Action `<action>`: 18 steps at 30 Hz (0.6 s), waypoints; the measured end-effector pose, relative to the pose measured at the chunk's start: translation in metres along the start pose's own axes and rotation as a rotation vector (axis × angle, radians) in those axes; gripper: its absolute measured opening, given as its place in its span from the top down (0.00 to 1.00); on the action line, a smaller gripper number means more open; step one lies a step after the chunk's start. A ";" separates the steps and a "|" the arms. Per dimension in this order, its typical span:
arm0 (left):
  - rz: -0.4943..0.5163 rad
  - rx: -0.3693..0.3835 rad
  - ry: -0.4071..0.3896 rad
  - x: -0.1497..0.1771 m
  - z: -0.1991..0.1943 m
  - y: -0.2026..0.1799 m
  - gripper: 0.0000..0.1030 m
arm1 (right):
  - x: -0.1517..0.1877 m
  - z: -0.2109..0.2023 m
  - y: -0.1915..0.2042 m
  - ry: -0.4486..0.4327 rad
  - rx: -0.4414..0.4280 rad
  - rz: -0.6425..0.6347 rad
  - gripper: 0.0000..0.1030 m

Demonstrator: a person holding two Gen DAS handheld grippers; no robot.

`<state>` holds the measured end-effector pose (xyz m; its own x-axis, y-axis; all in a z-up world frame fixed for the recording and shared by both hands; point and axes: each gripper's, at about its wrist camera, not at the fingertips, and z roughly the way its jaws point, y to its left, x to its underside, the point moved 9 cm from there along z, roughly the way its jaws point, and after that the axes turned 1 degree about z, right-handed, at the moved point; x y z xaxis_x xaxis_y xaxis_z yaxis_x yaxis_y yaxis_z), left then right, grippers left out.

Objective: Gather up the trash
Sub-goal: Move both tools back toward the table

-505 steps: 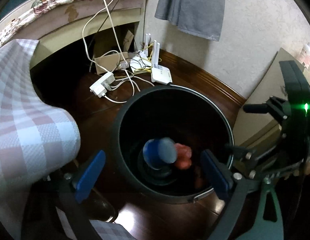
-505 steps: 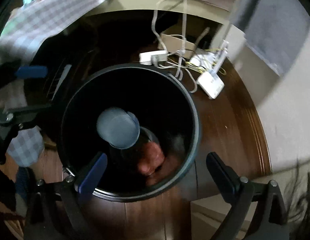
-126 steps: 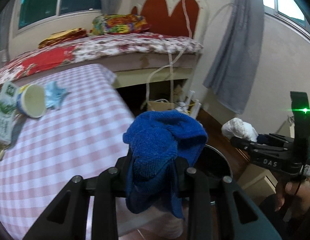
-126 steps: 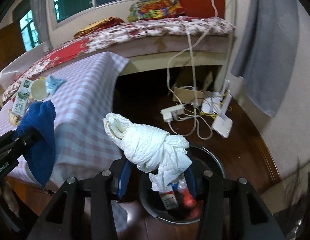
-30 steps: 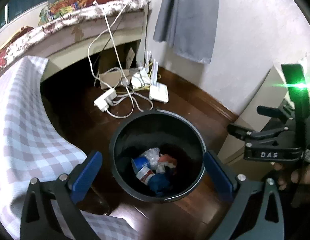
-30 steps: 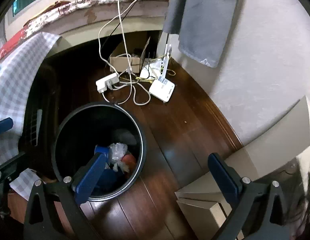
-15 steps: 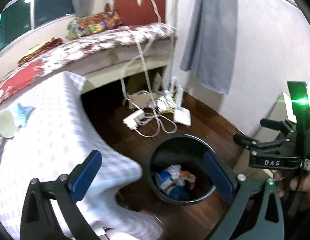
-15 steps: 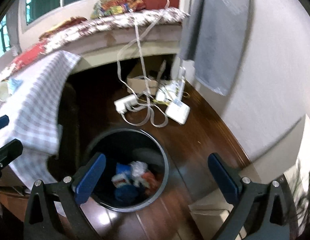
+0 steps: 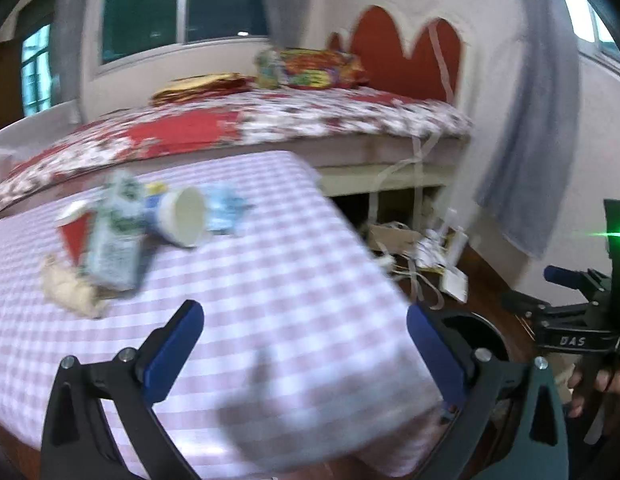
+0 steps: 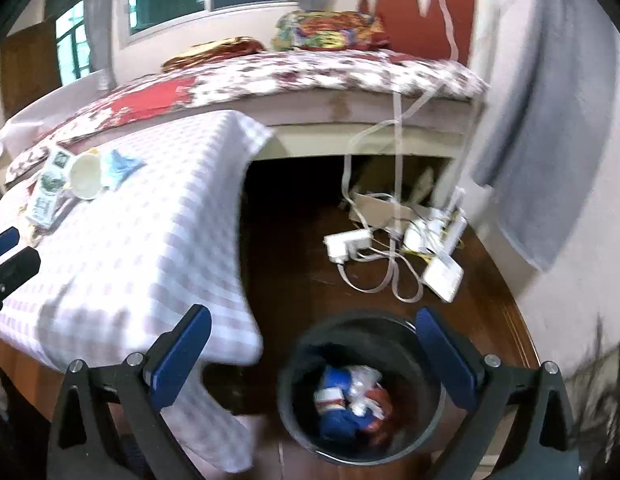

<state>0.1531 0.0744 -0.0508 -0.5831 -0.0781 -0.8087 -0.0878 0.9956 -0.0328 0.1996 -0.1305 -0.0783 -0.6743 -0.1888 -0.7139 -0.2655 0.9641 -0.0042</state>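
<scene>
My left gripper is open and empty above the checked tablecloth. On the cloth's far left lie a green-and-white carton, a white paper cup on its side, a light blue crumpled scrap, a red-and-white wrapper and a beige crumpled scrap. My right gripper is open and empty over the black bin on the floor, which holds a blue cloth, a white wad and red trash. The same carton and cup show in the right wrist view.
A bed with a floral cover stands behind the table. White power strips, a router and cables lie on the dark wood floor beyond the bin. A grey cloth hangs on the right wall. A hand holds the right gripper's handle.
Both views have swung up from the bin towards the table. The left gripper now faces the trash on the cloth; the bin has slid to the bottom of the right wrist view.
</scene>
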 end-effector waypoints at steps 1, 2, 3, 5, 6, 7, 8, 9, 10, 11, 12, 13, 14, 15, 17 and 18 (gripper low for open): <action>-0.013 -0.018 -0.005 0.000 -0.003 0.011 0.01 | -0.005 0.002 0.011 -0.001 -0.016 -0.007 0.00; -0.033 -0.044 -0.010 0.001 -0.005 0.029 0.01 | -0.009 0.003 0.021 -0.004 -0.034 -0.014 0.00; -0.047 -0.063 -0.013 0.002 -0.007 0.041 0.02 | -0.013 0.004 0.033 -0.008 -0.055 -0.022 0.00; -0.078 -0.106 -0.016 0.006 -0.011 0.068 0.02 | -0.022 0.008 0.061 -0.017 -0.090 -0.042 0.00; -0.096 -0.132 -0.017 0.008 -0.014 0.084 0.02 | -0.027 0.009 0.073 -0.022 -0.106 -0.052 0.00; -0.109 -0.151 -0.019 0.011 -0.017 0.097 0.02 | -0.030 0.011 0.082 -0.024 -0.116 -0.059 0.00; -0.128 -0.179 -0.020 0.014 -0.021 0.113 0.02 | -0.035 0.014 0.098 -0.027 -0.135 -0.069 0.00; -0.144 -0.199 -0.021 0.017 -0.023 0.125 0.02 | -0.039 0.015 0.110 -0.030 -0.151 -0.076 0.00; -0.158 -0.218 -0.023 0.019 -0.026 0.136 0.02 | -0.042 0.017 0.122 -0.031 -0.166 -0.084 0.00; -0.178 -0.241 -0.025 0.023 -0.030 0.152 0.02 | -0.045 0.019 0.134 -0.031 -0.181 -0.091 0.00; -0.191 -0.256 -0.024 0.025 -0.031 0.162 0.02 | -0.046 0.020 0.143 -0.032 -0.192 -0.095 0.00; -0.200 -0.269 -0.025 0.025 -0.033 0.171 0.03 | -0.049 0.022 0.158 -0.032 -0.214 -0.103 0.00; -0.212 -0.284 -0.027 0.027 -0.035 0.181 0.03 | -0.051 0.023 0.168 -0.032 -0.229 -0.108 0.00; -0.223 -0.295 -0.026 0.029 -0.037 0.191 0.03 | -0.053 0.025 0.177 -0.031 -0.245 -0.112 0.00; -0.241 -0.315 -0.030 0.032 -0.041 0.209 0.03 | -0.058 0.028 0.201 -0.030 -0.284 -0.121 0.00; -0.246 -0.321 -0.029 0.033 -0.041 0.216 0.03 | -0.059 0.029 0.211 -0.029 -0.297 -0.125 0.00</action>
<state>0.0820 0.2848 -0.0604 -0.4905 -0.3057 -0.8161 -0.4726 0.8801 -0.0456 0.2037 0.0893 -0.0576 -0.6050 -0.2924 -0.7406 -0.5374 0.8363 0.1089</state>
